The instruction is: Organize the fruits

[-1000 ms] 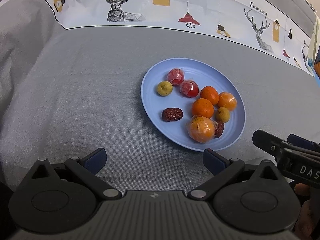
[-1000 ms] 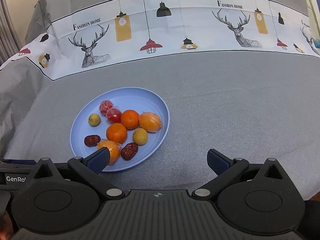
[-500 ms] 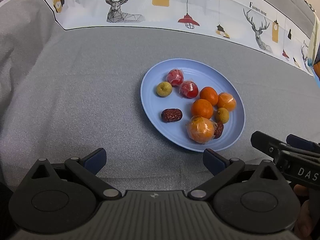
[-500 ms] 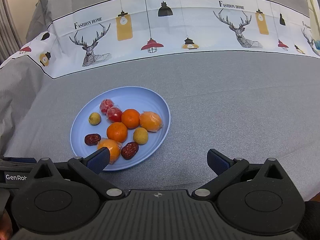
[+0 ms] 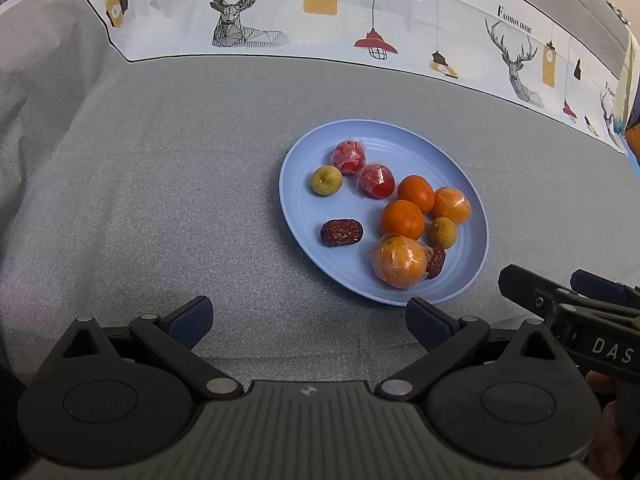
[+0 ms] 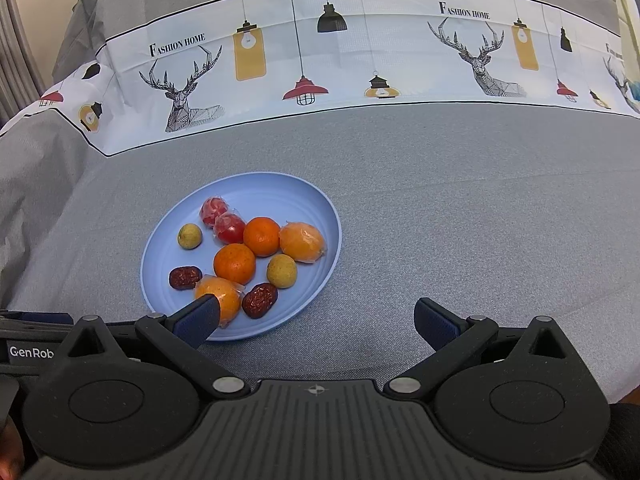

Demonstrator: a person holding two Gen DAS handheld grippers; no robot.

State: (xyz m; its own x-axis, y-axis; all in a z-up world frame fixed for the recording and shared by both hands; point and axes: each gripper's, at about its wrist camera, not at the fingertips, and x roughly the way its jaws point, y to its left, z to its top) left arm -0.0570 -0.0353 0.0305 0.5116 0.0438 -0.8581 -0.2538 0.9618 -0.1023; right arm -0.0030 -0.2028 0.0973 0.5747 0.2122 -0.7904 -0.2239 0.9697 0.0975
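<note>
white cloth border (image 6: 320, 60) reads "fashion home"; blue plate (image 6: 316, 204) holds fruits; both hand-held grippers, left (image 5: 308, 318) and right (image 6: 318, 318), released.

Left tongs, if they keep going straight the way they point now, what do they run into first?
Probably bare grey tablecloth. The left tongs are open and aimed left of the blue plate, whose near rim sits just beyond the right fingertip. That fingertip might clip the rim; depth is unclear.

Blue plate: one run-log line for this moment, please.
blue plate: holds all fruit, on grey cloth | left hand-held gripper: open, empty, short of plate | right hand-held gripper: open, empty | contact: none
</note>
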